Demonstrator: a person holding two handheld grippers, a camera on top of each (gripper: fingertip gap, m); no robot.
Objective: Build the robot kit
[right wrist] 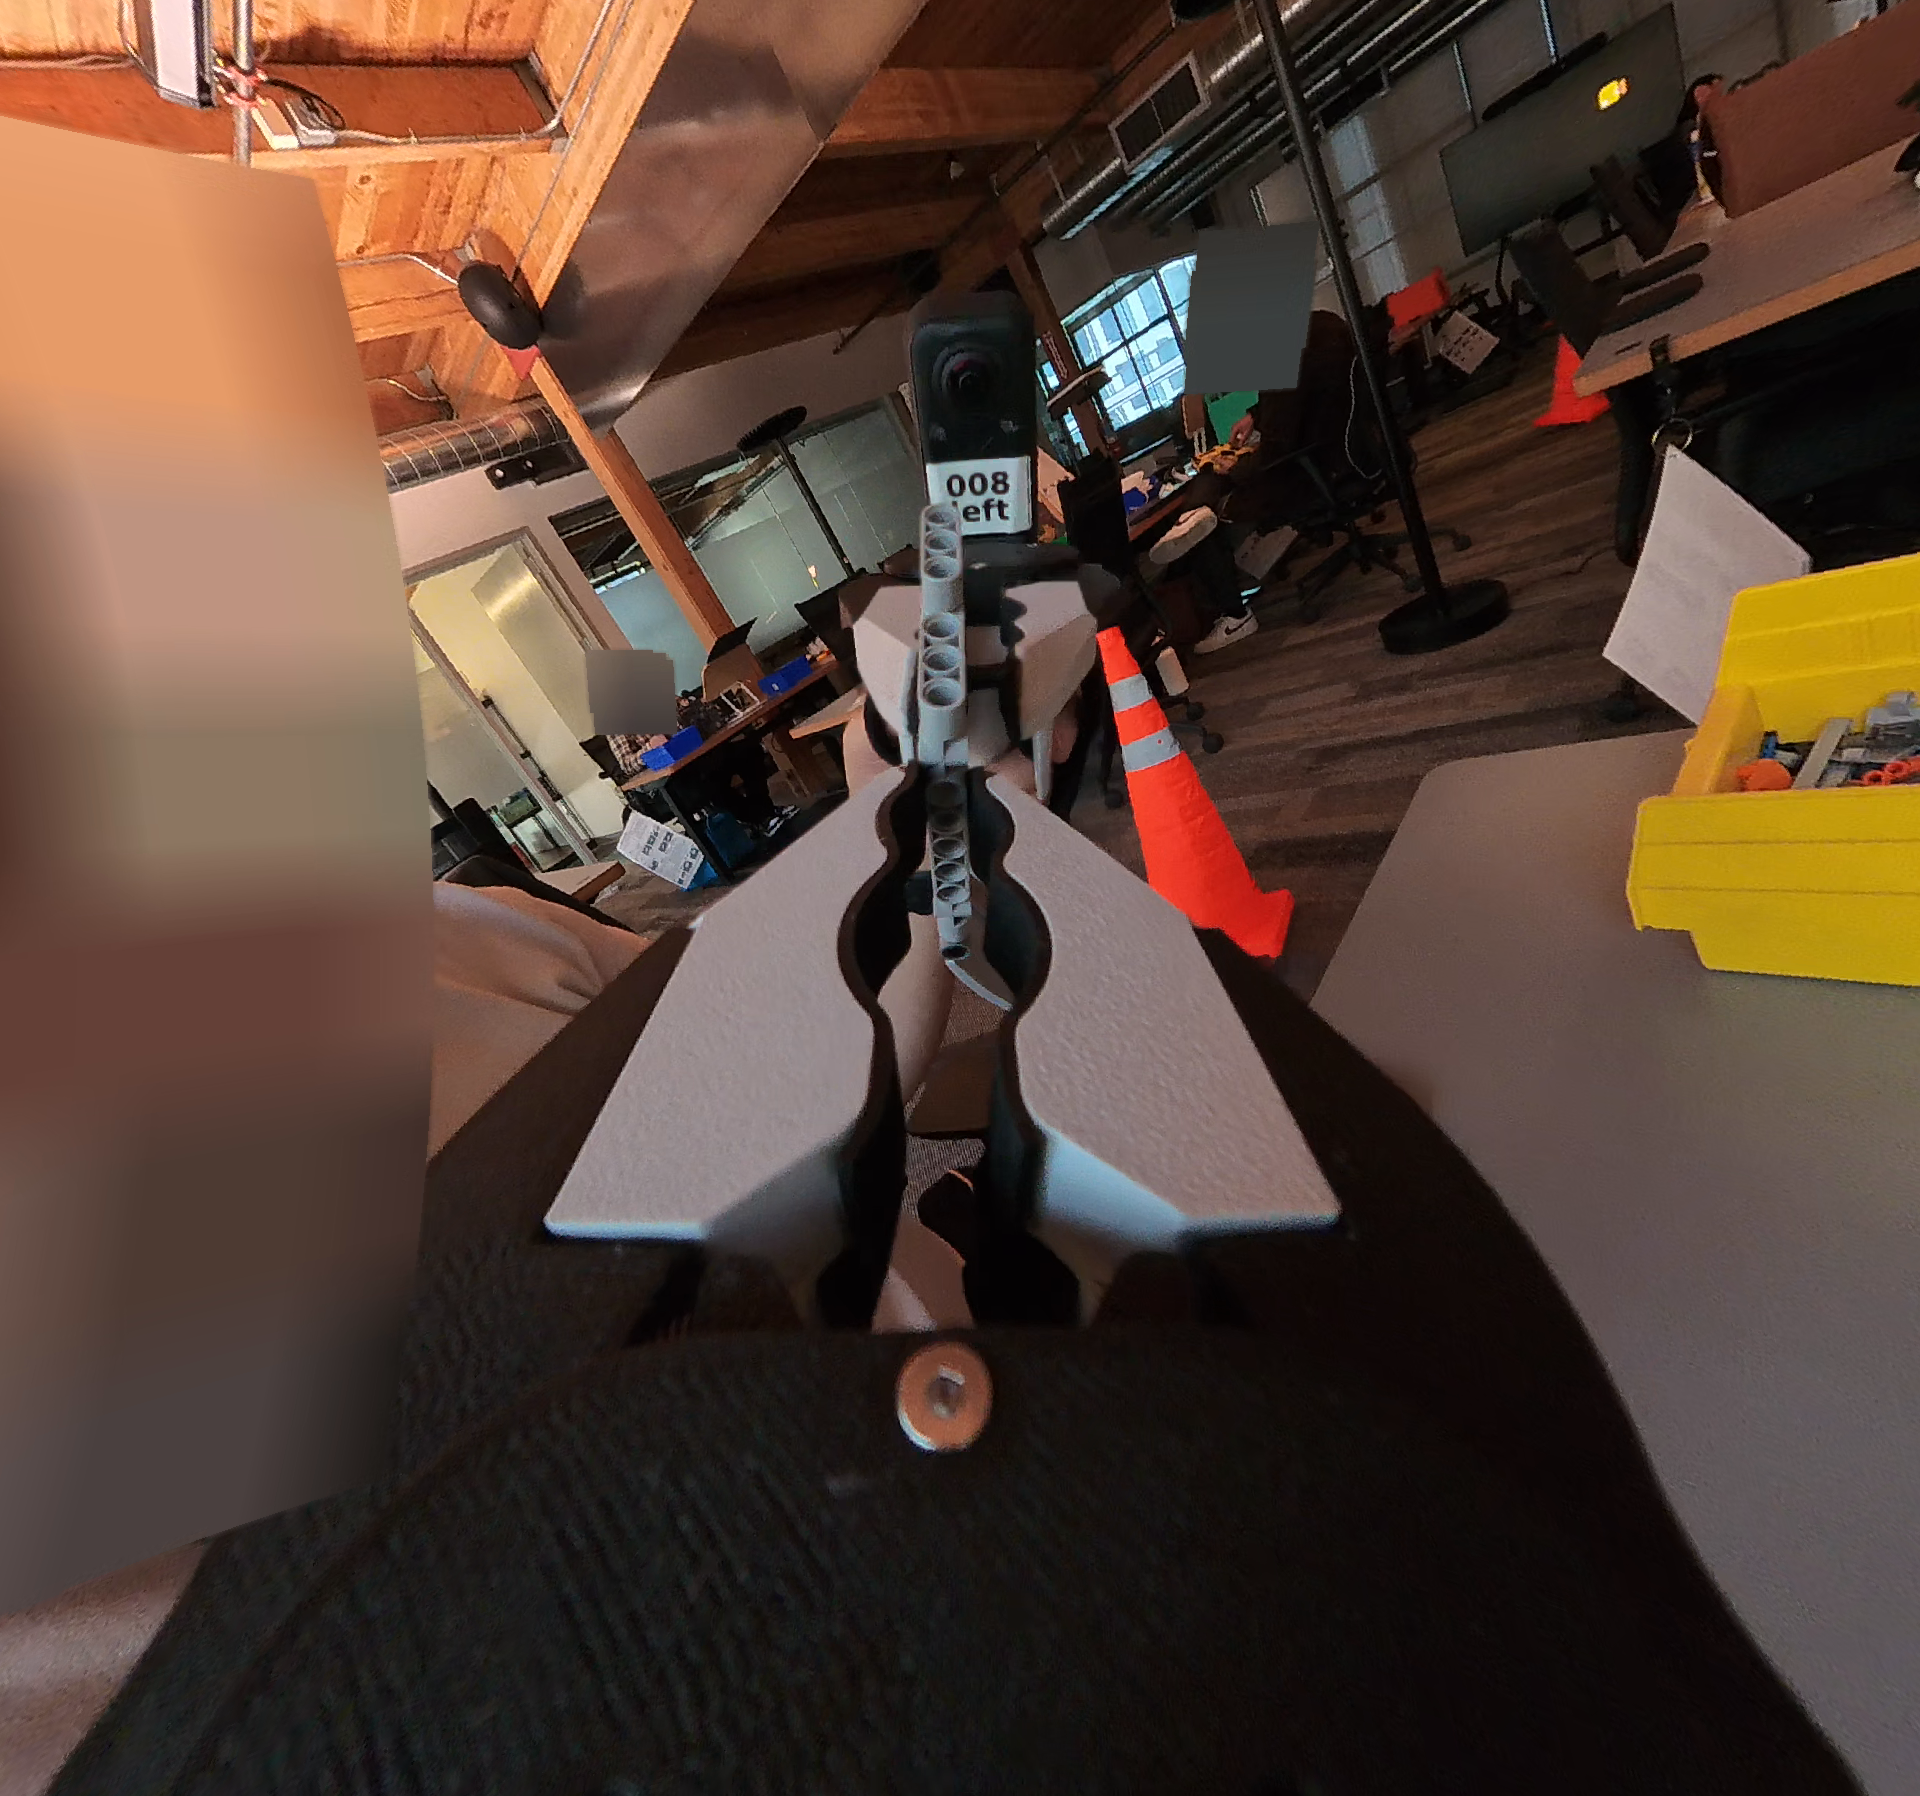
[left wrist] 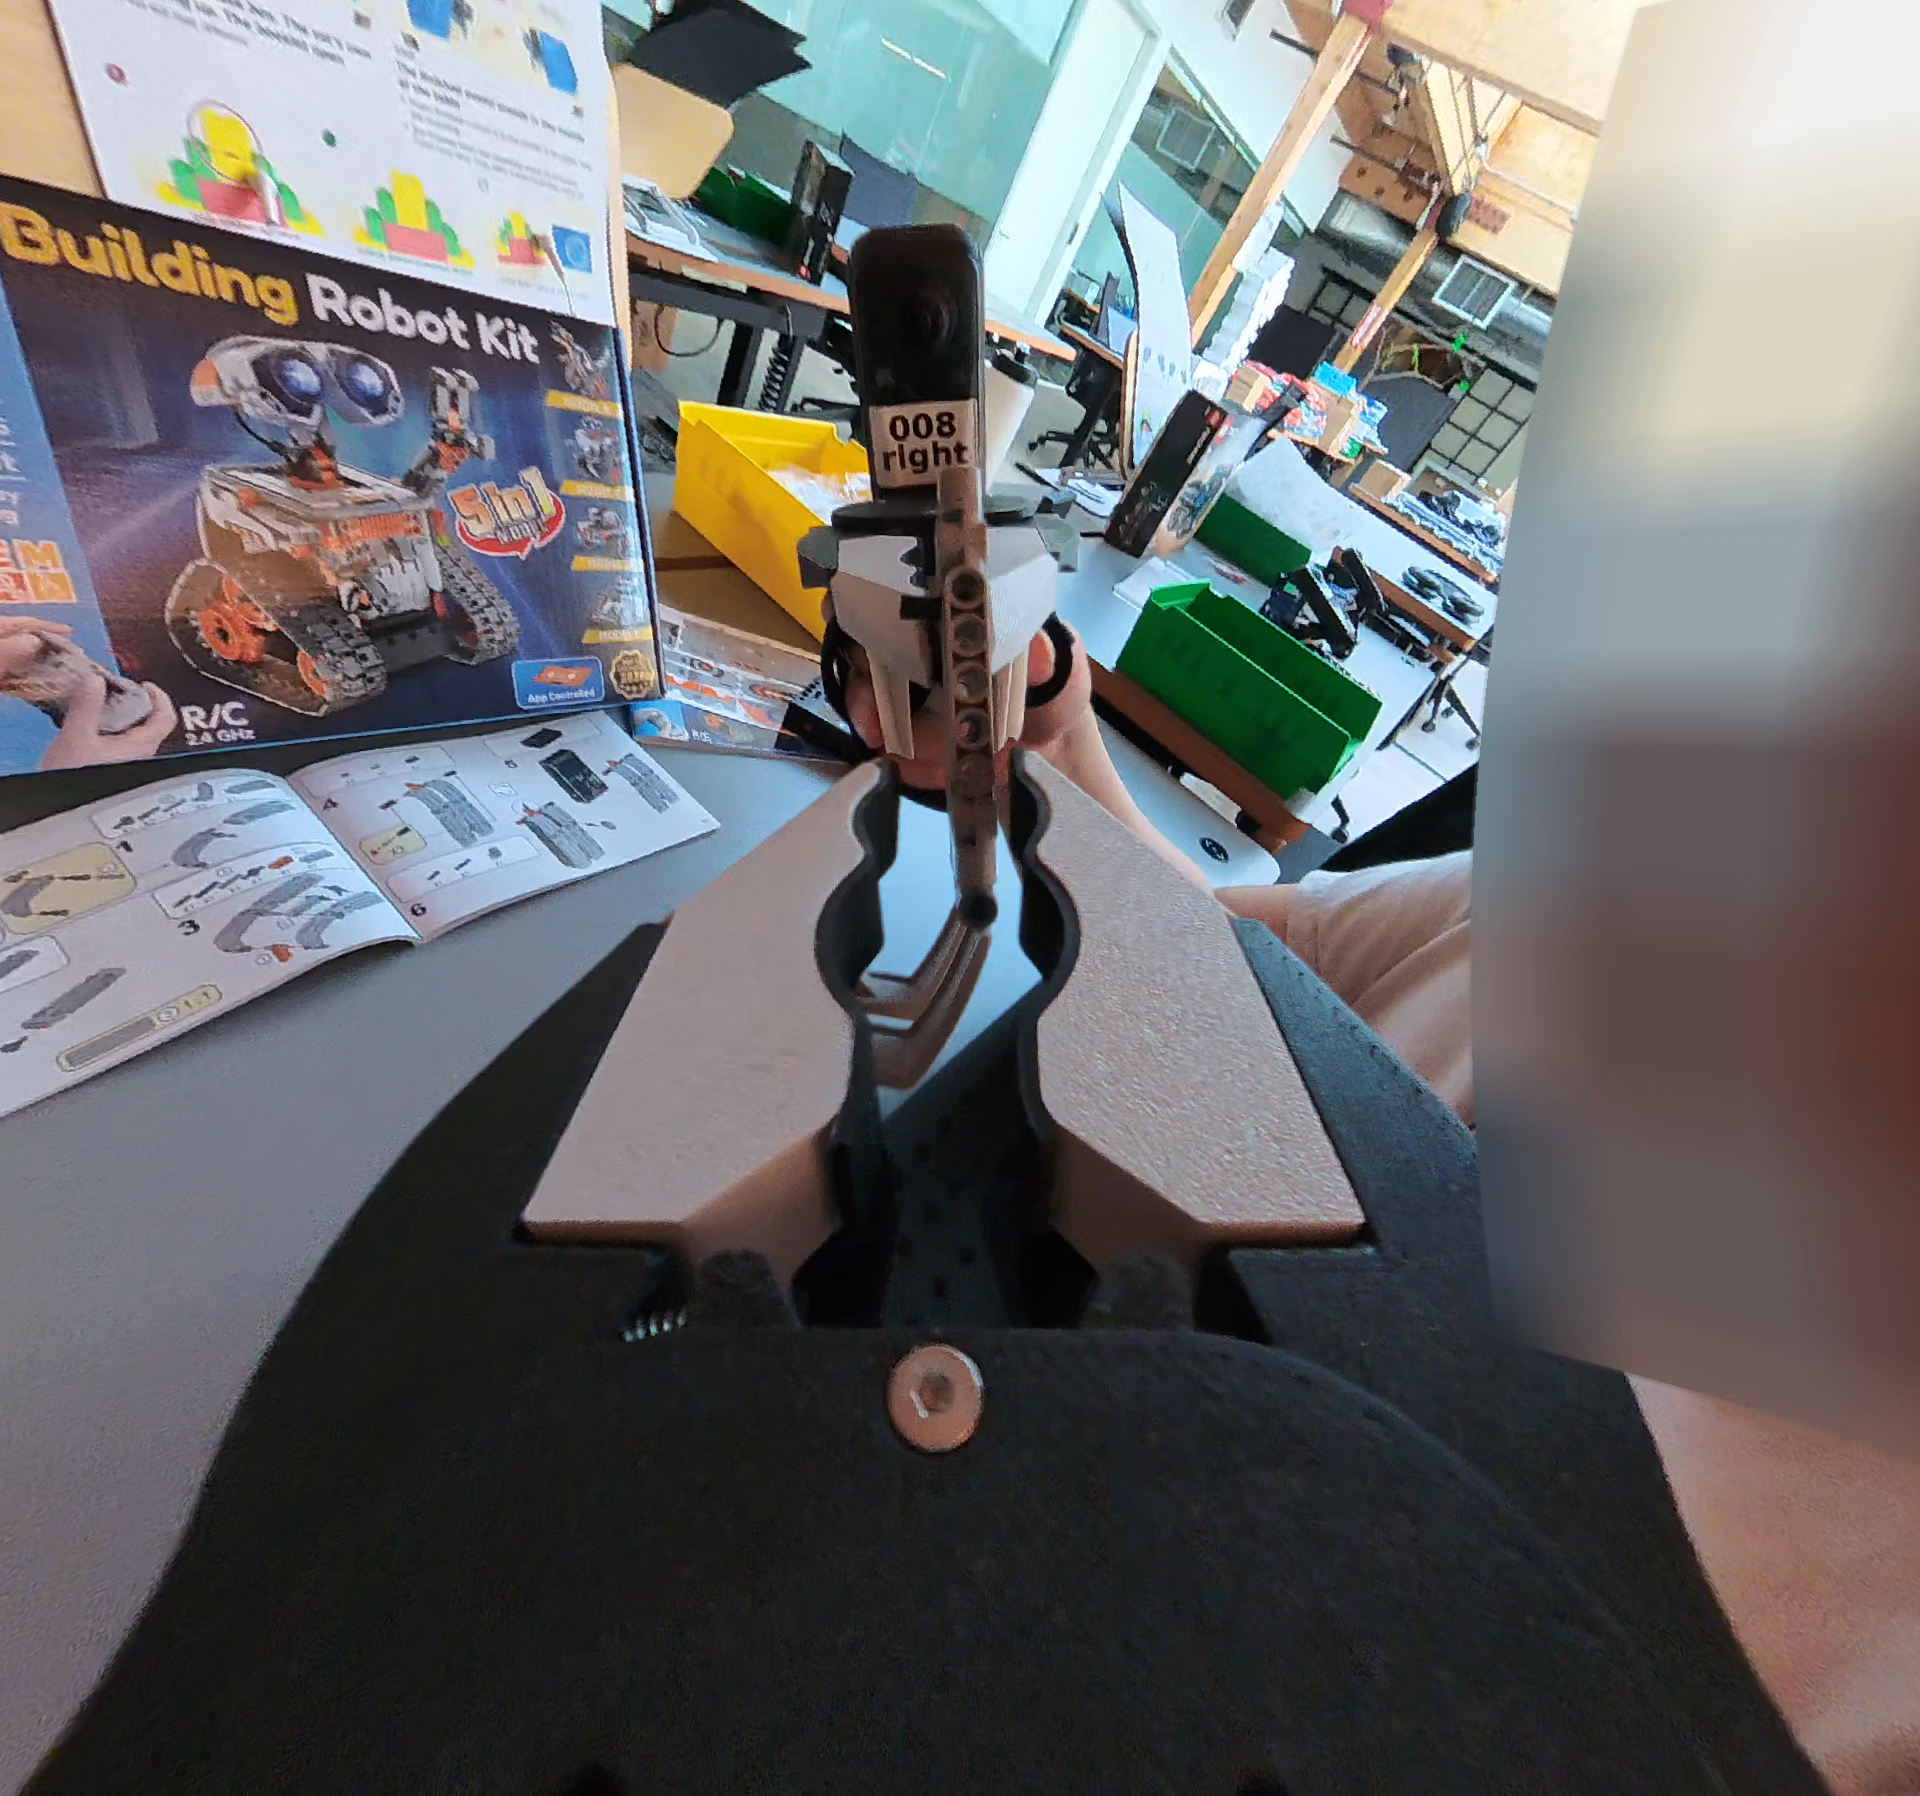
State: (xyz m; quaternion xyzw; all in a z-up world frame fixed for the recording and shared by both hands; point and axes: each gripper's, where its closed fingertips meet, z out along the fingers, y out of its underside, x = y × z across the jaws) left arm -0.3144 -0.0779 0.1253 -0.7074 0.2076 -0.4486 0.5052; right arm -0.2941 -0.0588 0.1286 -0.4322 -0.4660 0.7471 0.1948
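A grey beam with a row of holes (left wrist: 966,666) stands upright in the air between my two grippers, which face each other. A curved grey piece (left wrist: 940,977) hangs at its lower end. My right gripper (right wrist: 951,782) is shut on the middle of the beam (right wrist: 940,666); it also shows in the left wrist view (left wrist: 951,738), held by a hand (left wrist: 1065,697). My left gripper (left wrist: 954,778) has its jaws on either side of the beam, with a gap on both sides. It shows farther off in the right wrist view (right wrist: 961,707).
On the grey table (left wrist: 208,1227) stand a colourful box with a robot picture (left wrist: 312,499), an open instruction booklet (left wrist: 312,863) and a printed sheet (left wrist: 312,32). A yellow bin (right wrist: 1766,811) holds small parts. Behind are a green bin (left wrist: 1247,676) and an orange cone (right wrist: 1174,790). My two grippers' fingertips are within a few centimetres of each other.
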